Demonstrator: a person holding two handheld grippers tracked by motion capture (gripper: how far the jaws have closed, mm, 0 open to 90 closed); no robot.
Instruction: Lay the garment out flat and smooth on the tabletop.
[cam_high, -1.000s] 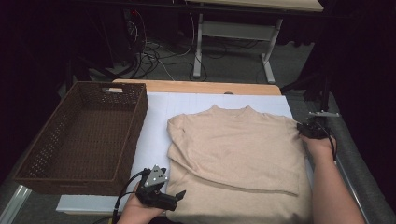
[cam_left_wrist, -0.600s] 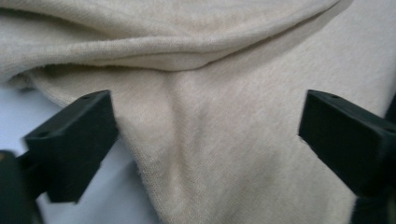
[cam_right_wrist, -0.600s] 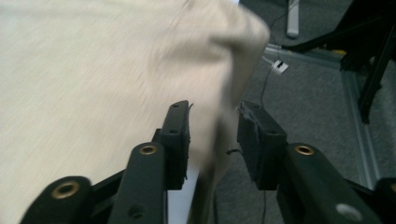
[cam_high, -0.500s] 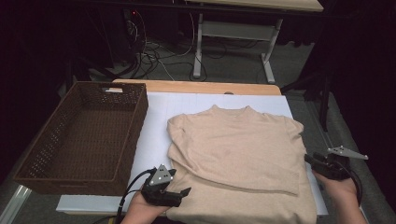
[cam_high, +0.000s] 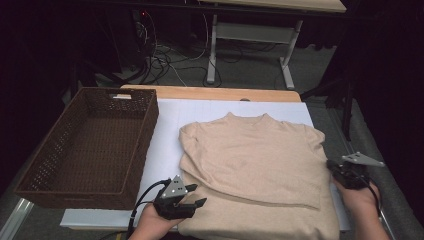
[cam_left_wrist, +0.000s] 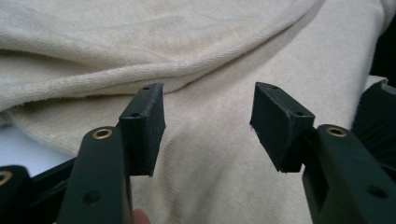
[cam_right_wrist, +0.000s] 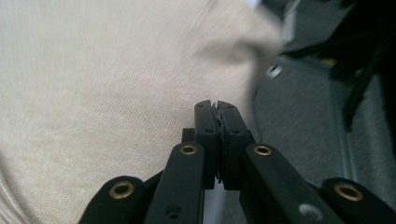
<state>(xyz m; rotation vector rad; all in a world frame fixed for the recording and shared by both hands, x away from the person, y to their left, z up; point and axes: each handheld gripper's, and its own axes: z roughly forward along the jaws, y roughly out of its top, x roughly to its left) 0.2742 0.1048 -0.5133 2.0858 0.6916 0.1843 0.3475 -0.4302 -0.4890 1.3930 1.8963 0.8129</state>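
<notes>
The beige sweater (cam_high: 255, 165) lies folded on the counter (cam_high: 170, 150). The left hand-held gripper (cam_high: 192, 200) has just been closing, half open over the hem, gripping nothing. The right hand-held gripper (cam_high: 334, 167) moved nearer along the sweater's side edge and is closed, apparently empty, so the next fold seems close.

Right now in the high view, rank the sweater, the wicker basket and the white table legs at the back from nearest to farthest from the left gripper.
1. The beige sweater, right beside the left gripper at its lower left corner.
2. The wicker basket, to the left on the table.
3. The white table legs, far back on the floor beyond the table.
</notes>
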